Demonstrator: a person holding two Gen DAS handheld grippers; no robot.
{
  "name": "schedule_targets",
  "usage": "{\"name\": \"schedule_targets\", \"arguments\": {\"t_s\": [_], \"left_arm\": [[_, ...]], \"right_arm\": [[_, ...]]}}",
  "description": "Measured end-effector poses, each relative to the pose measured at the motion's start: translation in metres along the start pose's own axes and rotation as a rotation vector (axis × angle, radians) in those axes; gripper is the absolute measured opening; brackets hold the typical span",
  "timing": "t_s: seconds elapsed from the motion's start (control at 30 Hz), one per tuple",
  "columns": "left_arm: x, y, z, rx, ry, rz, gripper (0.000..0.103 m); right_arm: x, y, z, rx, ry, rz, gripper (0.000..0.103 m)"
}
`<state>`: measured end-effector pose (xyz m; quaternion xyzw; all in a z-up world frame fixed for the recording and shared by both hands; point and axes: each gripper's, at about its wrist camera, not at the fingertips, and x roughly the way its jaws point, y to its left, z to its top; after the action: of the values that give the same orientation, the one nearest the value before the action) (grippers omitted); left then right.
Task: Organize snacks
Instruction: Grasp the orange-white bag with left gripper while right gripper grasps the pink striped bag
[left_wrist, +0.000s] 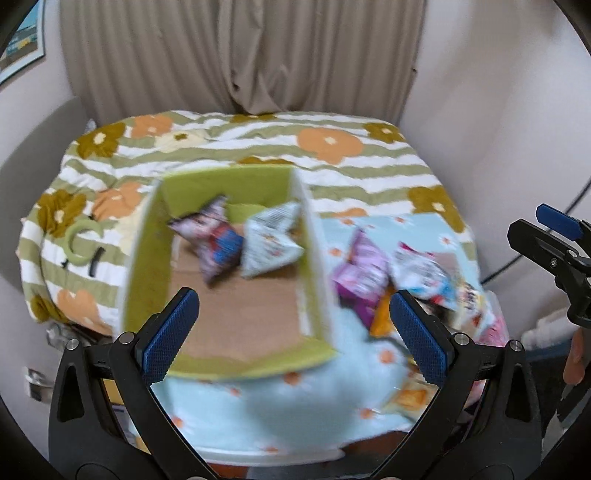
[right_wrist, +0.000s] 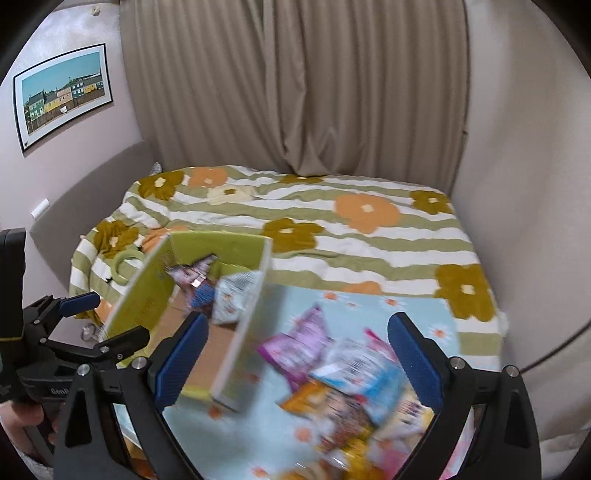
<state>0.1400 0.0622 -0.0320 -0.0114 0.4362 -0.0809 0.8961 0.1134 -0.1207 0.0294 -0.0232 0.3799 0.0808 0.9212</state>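
Observation:
A green open box (left_wrist: 144, 258) with a brown floor lies on the bed and holds two snack packets: a dark purple one (left_wrist: 212, 240) and a white one (left_wrist: 271, 242). It also shows in the right wrist view (right_wrist: 147, 291). A pile of loose snack packets (left_wrist: 399, 280) lies on a light blue cloth (left_wrist: 295, 402) right of the box; the pile also shows in the right wrist view (right_wrist: 332, 373). My left gripper (left_wrist: 293, 328) is open and empty above the box's near part. My right gripper (right_wrist: 297, 360) is open and empty above the pile. Both views are blurred.
The bed has a green-striped flowered cover (right_wrist: 332, 236). A green ring (left_wrist: 79, 240) lies on it left of the box. Beige curtains (right_wrist: 295, 92) hang behind, walls close on both sides, and a framed picture (right_wrist: 62, 96) hangs on the left wall.

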Motion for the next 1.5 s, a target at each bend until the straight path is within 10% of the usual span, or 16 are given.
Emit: {"name": "schedule_targets", "arguments": {"t_s": [0.57, 1.0, 1.27, 1.5], "left_arm": [[0.017, -0.175, -0.128, 0.179, 0.146, -0.064, 0.102], [0.089, -0.211, -0.197, 0.48, 0.073, 0.08, 0.102], [0.121, -0.203, -0.198, 0.449, 0.137, 0.033, 0.101], [0.13, -0.197, -0.196, 0.434, 0.178, 0.007, 0.074]], "right_arm": [[-0.041, -0.144, -0.137, 0.111, 0.151, -0.039, 0.097], [0.015, -0.167, -0.22, 0.162, 0.228, -0.071, 0.097], [0.048, -0.161, -0.232, 0.117, 0.272, -0.051, 0.097], [0.069, -0.158, -0.234, 0.091, 0.307, -0.027, 0.097]]}}
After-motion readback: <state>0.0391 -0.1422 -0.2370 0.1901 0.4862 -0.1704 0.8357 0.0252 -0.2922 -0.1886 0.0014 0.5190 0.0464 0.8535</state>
